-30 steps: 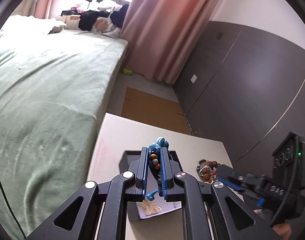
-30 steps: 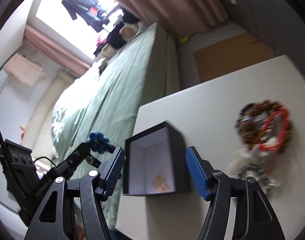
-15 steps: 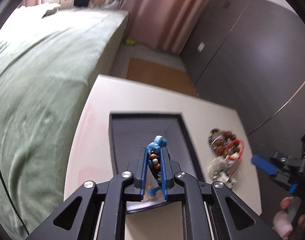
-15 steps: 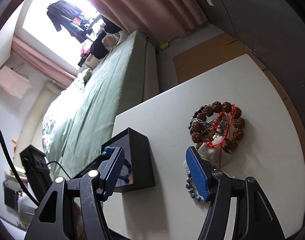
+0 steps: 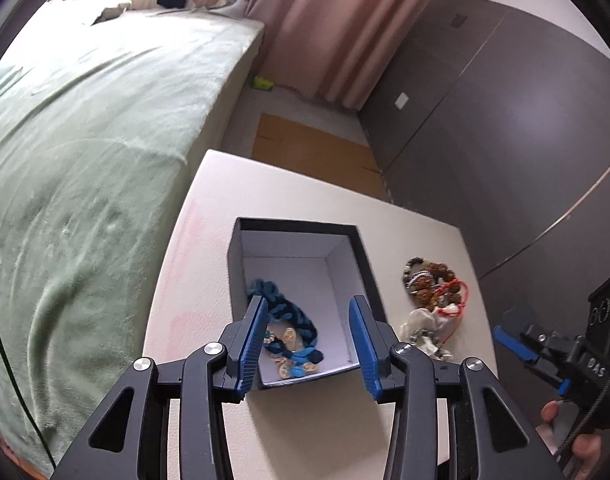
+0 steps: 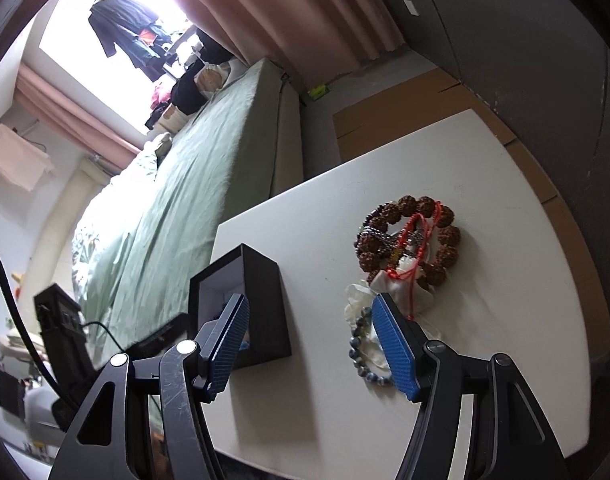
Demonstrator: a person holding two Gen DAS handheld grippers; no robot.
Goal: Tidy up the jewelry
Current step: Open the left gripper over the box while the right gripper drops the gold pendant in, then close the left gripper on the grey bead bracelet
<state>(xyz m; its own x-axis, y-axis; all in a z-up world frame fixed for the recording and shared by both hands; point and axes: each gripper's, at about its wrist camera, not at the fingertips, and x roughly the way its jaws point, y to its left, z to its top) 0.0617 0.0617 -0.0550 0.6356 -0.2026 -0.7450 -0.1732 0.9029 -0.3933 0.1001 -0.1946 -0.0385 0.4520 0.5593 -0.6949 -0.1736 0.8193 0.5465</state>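
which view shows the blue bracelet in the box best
The left wrist view: it looks down into the open box, where the blue bracelet lies on the floor. The right wrist view sees the box from the side, with only a blue sliver behind a finger.

the box [image 5: 367,256] is seen black outside and white within; in it a blue braided bracelet [image 5: 289,316] is shown with gold pieces beside a lighter blue knot. the table [image 6: 485,184] is coloured off-white. on it a ring of dark brown knobbly beads [image 6: 425,236] is crossed by a red cord [image 6: 419,236], next to a white pouch [image 6: 389,286] and a strand of mottled blue-grey beads [image 6: 359,354]. the left gripper [image 5: 307,344] and right gripper [image 6: 309,344] are black with blue ribbed pads. the bed cover [image 5: 85,128] is sage green, the curtains [image 5: 325,28] dusty pink, the wardrobe [image 5: 505,128] dark grey-brown
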